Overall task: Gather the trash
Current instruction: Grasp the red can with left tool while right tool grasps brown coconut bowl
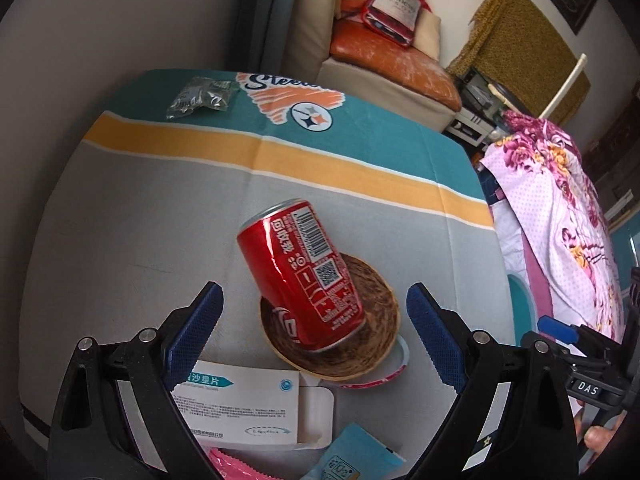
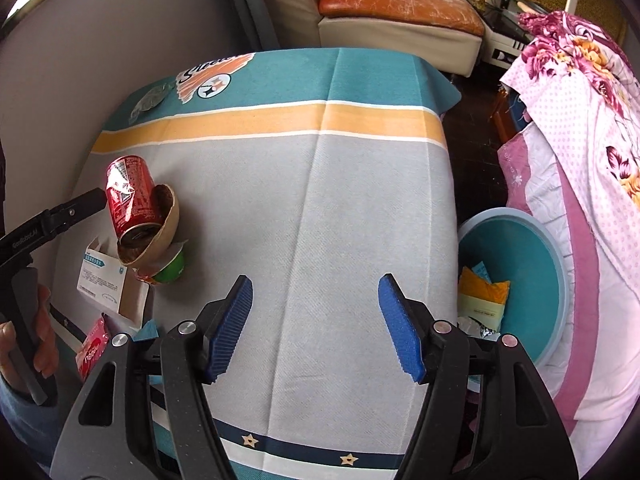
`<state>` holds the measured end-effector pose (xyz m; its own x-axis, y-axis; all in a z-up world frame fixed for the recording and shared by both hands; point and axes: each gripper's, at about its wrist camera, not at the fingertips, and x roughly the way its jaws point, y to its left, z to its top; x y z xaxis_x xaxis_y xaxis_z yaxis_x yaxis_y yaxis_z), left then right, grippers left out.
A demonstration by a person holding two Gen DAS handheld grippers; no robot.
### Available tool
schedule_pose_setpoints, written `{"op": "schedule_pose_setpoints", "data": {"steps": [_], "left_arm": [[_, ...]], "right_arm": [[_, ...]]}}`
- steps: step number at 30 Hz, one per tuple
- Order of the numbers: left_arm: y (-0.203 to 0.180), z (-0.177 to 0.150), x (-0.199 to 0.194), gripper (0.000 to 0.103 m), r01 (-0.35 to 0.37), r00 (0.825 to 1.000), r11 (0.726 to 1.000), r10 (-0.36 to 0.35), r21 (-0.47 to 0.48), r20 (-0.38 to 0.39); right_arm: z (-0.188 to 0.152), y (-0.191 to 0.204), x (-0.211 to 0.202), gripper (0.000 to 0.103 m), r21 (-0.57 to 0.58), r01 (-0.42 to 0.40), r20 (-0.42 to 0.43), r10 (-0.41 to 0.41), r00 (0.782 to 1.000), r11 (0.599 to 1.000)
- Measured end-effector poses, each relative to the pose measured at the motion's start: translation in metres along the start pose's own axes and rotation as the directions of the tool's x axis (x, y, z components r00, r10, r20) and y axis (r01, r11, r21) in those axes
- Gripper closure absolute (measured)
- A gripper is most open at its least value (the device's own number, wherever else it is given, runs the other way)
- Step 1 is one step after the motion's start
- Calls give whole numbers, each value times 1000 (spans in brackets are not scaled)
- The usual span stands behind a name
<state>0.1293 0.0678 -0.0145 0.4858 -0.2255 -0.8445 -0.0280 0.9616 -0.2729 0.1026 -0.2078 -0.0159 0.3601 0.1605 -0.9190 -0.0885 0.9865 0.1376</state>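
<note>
A red soda can (image 1: 302, 274) lies tilted in a brown paper bowl (image 1: 360, 344) on the cloth-covered table (image 1: 160, 208); both also show in the right wrist view, the can (image 2: 130, 196) and the bowl (image 2: 164, 228), over a green cup (image 2: 172, 268). My left gripper (image 1: 316, 340) is open, its jaws on either side of the can and bowl, not touching. A white medicine box (image 1: 244, 412), a pink wrapper (image 1: 236, 466) and a blue packet (image 1: 356, 456) lie near it. A crumpled clear wrapper (image 1: 200, 96) lies at the far left. My right gripper (image 2: 316, 328) is open and empty over bare cloth.
A teal bin (image 2: 528, 280) with wrappers inside stands on the floor beside the table's right edge. A floral pink blanket (image 2: 580, 140) lies to the right. A sofa with an orange cushion (image 1: 392, 64) stands beyond the table. A wall runs along the left.
</note>
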Motion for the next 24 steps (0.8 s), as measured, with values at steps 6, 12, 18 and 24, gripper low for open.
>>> {"op": "schedule_pose_setpoints", "data": {"steps": [6, 12, 18, 24], "left_arm": [[12, 8, 24, 10, 1, 999, 998, -3, -55, -37], [1, 13, 46, 10, -22, 998, 999, 20, -30, -53], [1, 14, 53, 33, -32, 998, 999, 31, -10, -56], [2, 21, 27, 34, -2, 1000, 1000, 2, 24, 0]], "right_arm": [[9, 15, 13, 41, -25, -8, -22, 8, 1000, 1000], [14, 16, 25, 41, -25, -12, -44, 11, 999, 1000], [18, 19, 35, 41, -19, -19, -62, 18, 998, 1000], [25, 33, 41, 41, -36, -46, -74, 43, 996, 998]]}}
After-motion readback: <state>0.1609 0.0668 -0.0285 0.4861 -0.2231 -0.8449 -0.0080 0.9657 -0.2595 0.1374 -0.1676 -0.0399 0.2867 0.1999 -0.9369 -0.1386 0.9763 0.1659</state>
